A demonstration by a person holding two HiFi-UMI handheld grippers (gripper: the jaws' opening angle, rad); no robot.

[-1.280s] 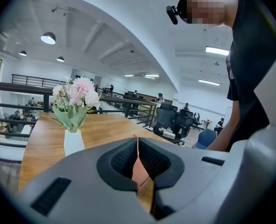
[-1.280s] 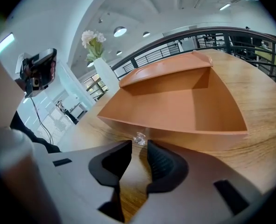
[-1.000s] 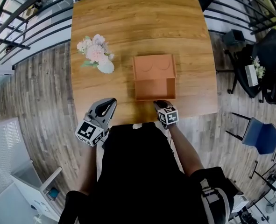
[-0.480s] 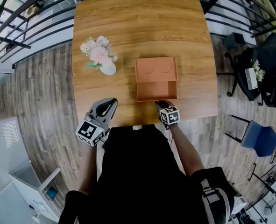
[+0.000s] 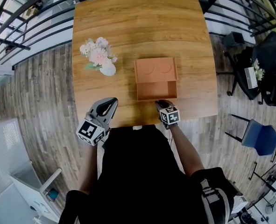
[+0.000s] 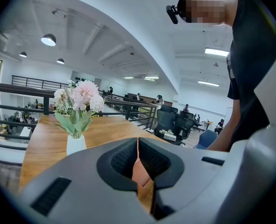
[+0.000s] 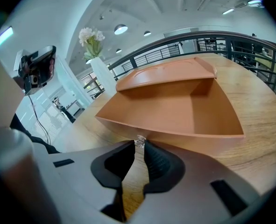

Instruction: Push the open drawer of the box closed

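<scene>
At the near edge of the tabletop [image 5: 128, 27], almost nothing has changed in the last second. The right hand-held gripper [image 5: 160, 102] stays at the front wall of the drawer [image 5: 157, 90], its jaws closed to a narrow slit on the small knob [image 7: 139, 142]. The drawer still stands well out of the box [image 5: 155, 69], which lies in the middle of the tabletop. I judge the push has hardly begun. The left hand-held gripper [image 5: 112, 101] waits to the side, jaws together, holding nothing.
</scene>
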